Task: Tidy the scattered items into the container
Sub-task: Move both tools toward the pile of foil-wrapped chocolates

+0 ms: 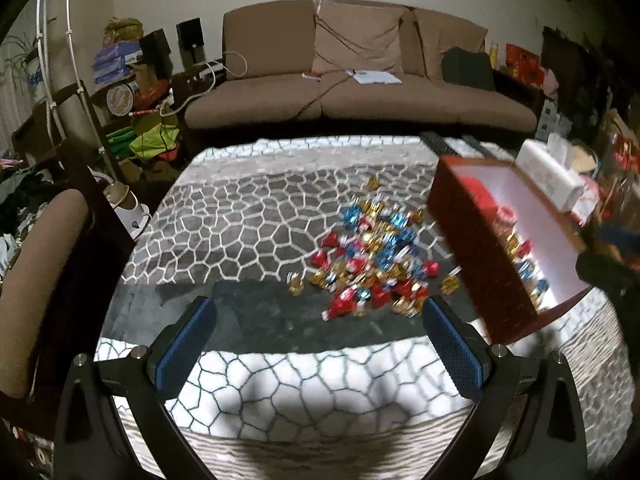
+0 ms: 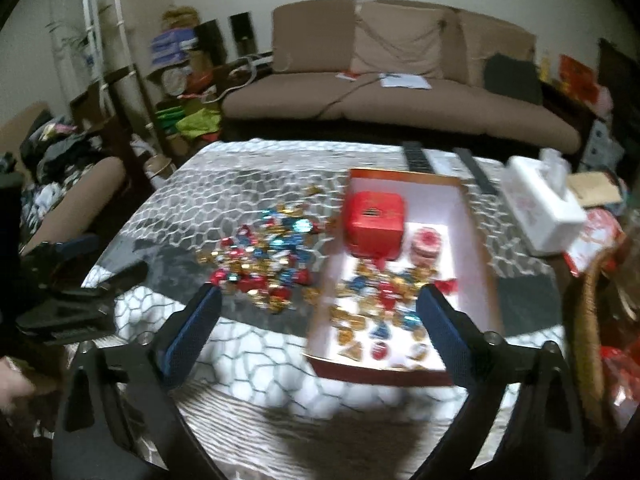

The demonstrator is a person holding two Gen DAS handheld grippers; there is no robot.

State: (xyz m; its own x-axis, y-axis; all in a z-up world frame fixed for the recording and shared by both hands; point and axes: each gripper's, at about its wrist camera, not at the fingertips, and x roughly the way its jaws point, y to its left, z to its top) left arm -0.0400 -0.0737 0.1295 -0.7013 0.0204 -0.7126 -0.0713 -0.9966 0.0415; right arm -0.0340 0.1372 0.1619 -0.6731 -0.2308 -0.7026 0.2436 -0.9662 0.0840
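Blue-padded fingers [image 1: 186,344] of the left gripper [image 1: 320,346] are spread wide and empty; the scattered candies [image 1: 374,248] lie just ahead, slightly right, with the red box [image 1: 480,256] further right. From the right wrist, the right gripper [image 2: 320,332] is likewise wide and empty, the candies [image 2: 264,256] ahead-left, the box [image 2: 474,240] straight ahead.

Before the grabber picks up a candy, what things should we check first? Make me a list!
1. Left gripper open and empty: ok.
2. Right gripper open and empty: ok.
3. Loose candies lie on the table beside the box, in plain sight: ok.
4. Red box is open on top, with white floor still showing for more candies: ok.
5. Small red cube box and pink round tin sit at the far end of the box, away from the near end: ok.
6. One candy standing apart enough to pinch alone: cannot tell, the pile is blurred.
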